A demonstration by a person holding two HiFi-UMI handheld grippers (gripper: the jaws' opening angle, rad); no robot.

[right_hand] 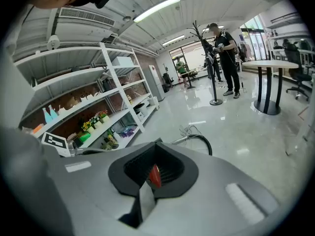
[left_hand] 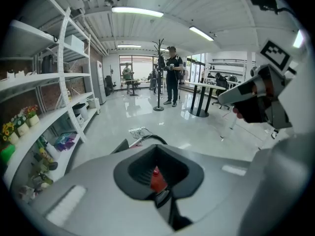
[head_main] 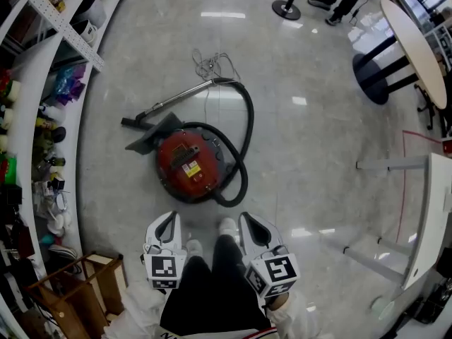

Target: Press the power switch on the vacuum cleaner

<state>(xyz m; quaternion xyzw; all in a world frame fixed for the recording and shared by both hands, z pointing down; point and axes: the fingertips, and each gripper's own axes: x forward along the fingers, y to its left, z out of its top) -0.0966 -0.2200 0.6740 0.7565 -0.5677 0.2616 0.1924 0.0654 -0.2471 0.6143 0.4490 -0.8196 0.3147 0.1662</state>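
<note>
Red round canister vacuum cleaner (head_main: 188,163) sits upright on grey floor (head_main: 304,154), label on top, black hose (head_main: 247,126) looping round its right side to metal wand (head_main: 176,97), black nozzle (head_main: 148,134) at left, loose cord (head_main: 212,66) beyond.

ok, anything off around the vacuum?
Only the cord: it lies in a loose tangle on the floor beyond the far end of the wand. The vacuum cleaner sits upright, hose curving round it; nothing spilled or damaged.
</note>
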